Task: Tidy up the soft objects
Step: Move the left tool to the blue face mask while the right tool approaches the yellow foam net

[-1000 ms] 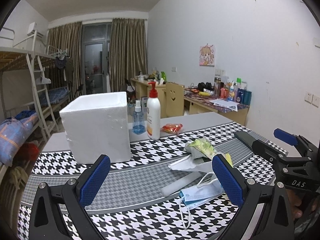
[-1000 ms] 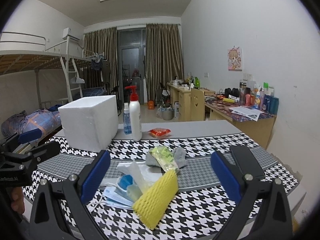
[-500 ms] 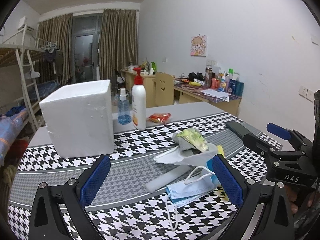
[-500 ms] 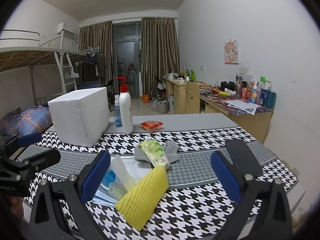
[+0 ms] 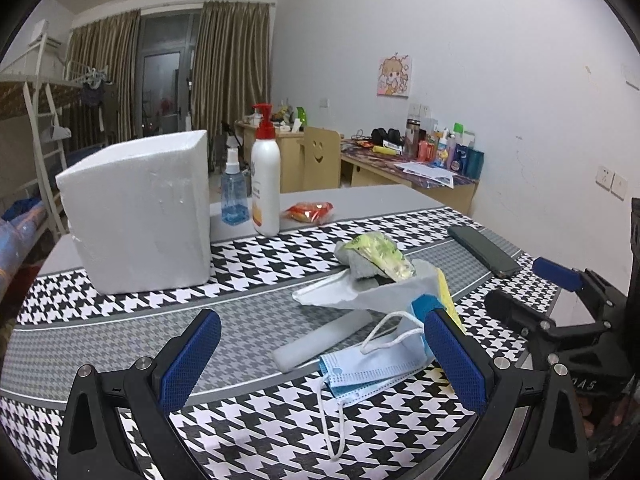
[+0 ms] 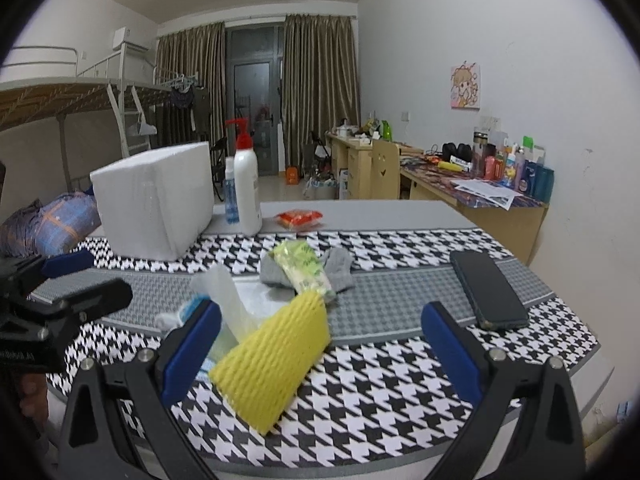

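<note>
A pile of soft things lies on the houndstooth table. A yellow foam net sleeve [image 6: 276, 364] lies nearest my right gripper [image 6: 320, 356], which is open and empty just in front of it. Behind it are a grey cloth [image 6: 340, 272] with a green-yellow packet [image 6: 304, 268] on top, and a crumpled white plastic bag [image 6: 224, 292]. A blue face mask [image 5: 368, 372] and a white foam tube [image 5: 320, 340] lie in front of my left gripper [image 5: 320, 360], open and empty. The white foam box [image 5: 140, 212] stands at the back left.
A black phone [image 6: 486, 288] lies at the right of the table. A white pump bottle [image 5: 265, 184], a blue spray bottle [image 5: 233, 196] and a red snack packet [image 5: 308, 212] stand behind the pile. A bunk bed is left, desks right.
Both grippers have moved forward and lower toward the pile, so the mask and yellow sleeve loom larger. Both jaws stay open. Nothing on the table has moved.
</note>
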`<state>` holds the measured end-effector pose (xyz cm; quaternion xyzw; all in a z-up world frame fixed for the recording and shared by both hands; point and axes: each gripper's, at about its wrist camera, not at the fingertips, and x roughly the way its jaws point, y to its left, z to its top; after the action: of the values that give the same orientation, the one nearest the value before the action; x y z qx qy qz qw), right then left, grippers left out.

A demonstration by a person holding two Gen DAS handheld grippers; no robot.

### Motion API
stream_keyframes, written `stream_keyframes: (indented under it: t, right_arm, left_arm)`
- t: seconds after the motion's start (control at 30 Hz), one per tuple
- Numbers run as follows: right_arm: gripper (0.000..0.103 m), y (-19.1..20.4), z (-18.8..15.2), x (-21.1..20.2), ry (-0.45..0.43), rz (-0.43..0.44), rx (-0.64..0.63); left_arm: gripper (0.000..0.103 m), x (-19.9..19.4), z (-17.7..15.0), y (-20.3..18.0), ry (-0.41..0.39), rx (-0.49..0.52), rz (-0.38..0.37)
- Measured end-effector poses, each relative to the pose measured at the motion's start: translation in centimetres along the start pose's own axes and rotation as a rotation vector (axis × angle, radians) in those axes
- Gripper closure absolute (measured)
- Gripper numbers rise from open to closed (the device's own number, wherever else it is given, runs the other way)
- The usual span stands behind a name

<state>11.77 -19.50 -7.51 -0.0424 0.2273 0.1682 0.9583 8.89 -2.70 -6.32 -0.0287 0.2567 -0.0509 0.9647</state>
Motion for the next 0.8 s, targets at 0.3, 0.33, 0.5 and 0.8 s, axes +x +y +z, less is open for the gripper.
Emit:
stream_keyframes:
  t: [0.3, 0.33, 0.5, 0.8]
  right_arm:
    - [0.001, 0.0, -0.7, 0.8, 0.045, 0.019, 0.016]
    - [0.001, 0.0, -0.7, 0.9, 0.049, 0.022, 0.016]
    - [0.001, 0.2, -0.9, 2.0, 0.079, 0.035, 0.015]
    - [0.010, 0.4, -1.5, 4.7, 0.180, 0.060, 0.028]
  left_arm:
    - [0.001, 0.9, -0.5, -0.6, 0.029, 0.016, -0.009]
    - [0.001, 1.0, -0.5, -0.6, 0.032, 0.016, -0.009]
    - [0.001, 1.6, -0.6, -0.6, 0.046, 0.018, -0.007]
    - [0.001, 2.8, -1.0, -0.9, 0.078, 0.031, -0.032]
